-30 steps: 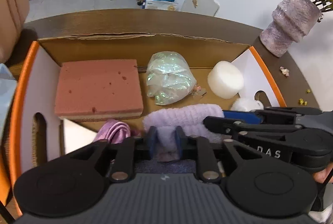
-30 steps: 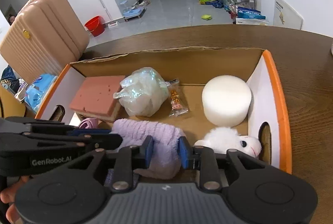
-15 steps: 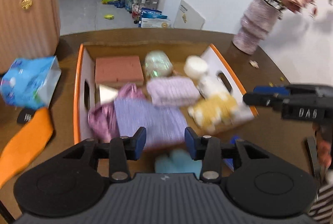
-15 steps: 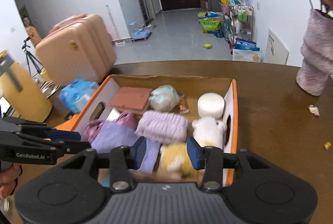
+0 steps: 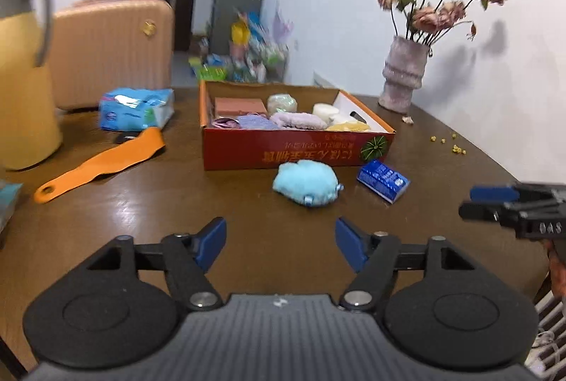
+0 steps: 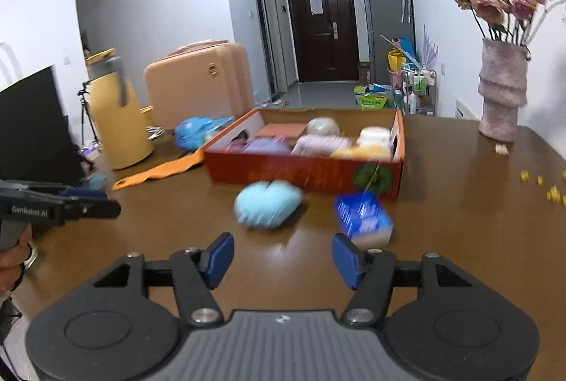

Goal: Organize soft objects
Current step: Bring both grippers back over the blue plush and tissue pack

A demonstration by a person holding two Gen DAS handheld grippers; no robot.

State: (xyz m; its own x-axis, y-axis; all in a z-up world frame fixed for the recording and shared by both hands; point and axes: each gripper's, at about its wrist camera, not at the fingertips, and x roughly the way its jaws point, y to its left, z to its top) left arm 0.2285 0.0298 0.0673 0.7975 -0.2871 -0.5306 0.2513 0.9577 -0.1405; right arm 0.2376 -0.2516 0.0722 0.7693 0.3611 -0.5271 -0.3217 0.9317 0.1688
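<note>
Both claws stand wide apart and hold nothing: the left gripper and right gripper hover over the table. The blue plush lies just before the red box, perhaps touching it.

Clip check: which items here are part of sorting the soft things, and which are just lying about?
Part of the job:
cardboard box
lilac towel in the box
pink sponge in the box
blue plush on the table before the box

Lying about:
flower vase
yellow jug
orange strap
blue packet
suitcase
</note>
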